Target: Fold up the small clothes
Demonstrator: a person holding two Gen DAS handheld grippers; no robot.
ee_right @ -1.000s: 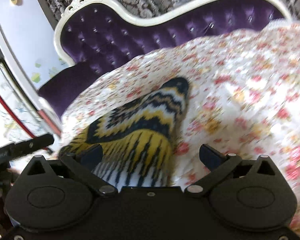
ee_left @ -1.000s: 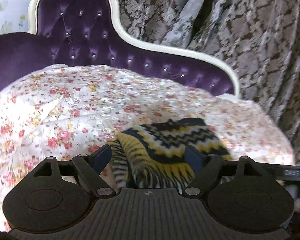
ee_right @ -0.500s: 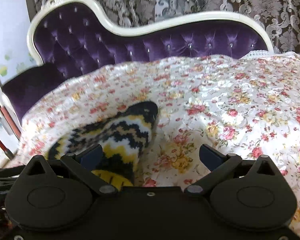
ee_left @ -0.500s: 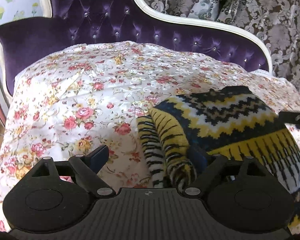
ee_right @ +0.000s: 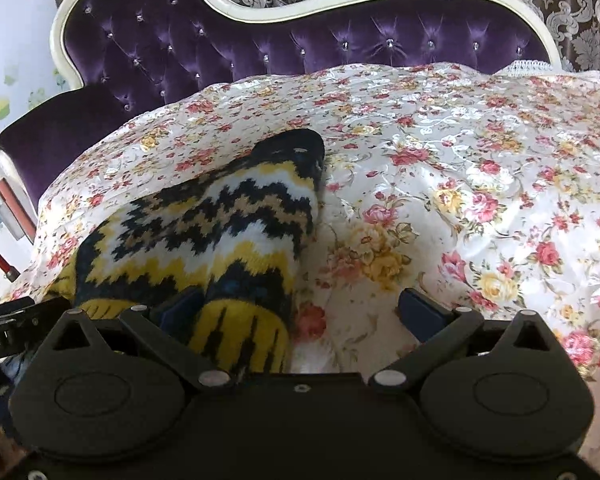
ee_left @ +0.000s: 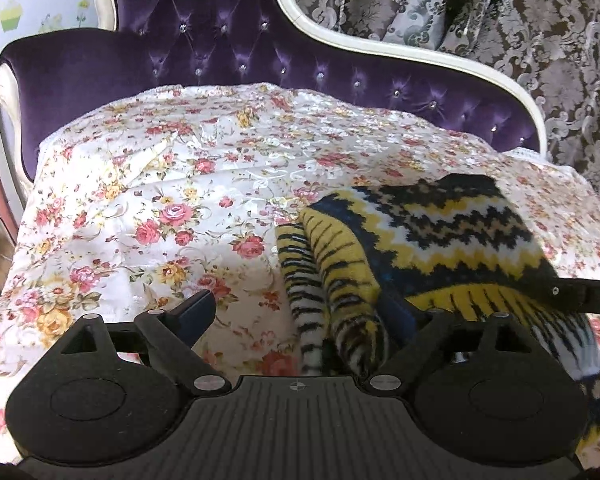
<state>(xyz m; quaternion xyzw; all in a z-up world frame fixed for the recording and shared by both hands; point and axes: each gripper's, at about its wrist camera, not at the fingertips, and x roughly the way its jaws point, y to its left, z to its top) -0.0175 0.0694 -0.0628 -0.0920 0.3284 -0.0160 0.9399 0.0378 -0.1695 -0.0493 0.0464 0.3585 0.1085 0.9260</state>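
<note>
Knitted sweater (ee_left: 440,236) in yellow, black and white zigzag, bunched on the flowered sheet (ee_left: 148,208) over a purple tufted sofa (ee_left: 220,44); near hem hidden behind both gripper bodies, right edge cut across in the left wrist view by a black bar of the other tool. Sleeves and neckline impossible to make out in the folds. Seen from the right wrist (ee_right: 204,236), lying left of centre, far dark tip pointing toward the sofa back. Broad bare sheet open to the left of the sweater in the left view and to its right in the right view; sheet ends at the sofa back behind, patterned curtain (ee_left: 520,20) beyond. Left gripper (ee_left: 300,312) tilted down toward the sheet, fingers wide and just opened further, left finger (ee_left: 196,310) over bare sheet, right one half buried in a sweater fold, no pinch visible. Right gripper (ee_right: 300,308) likewise tilted down, fingers spread wide, left finger (ee_right: 180,306) against the sweater's hem, right finger (ee_right: 420,312) over bare sheet, nothing clamped.
</note>
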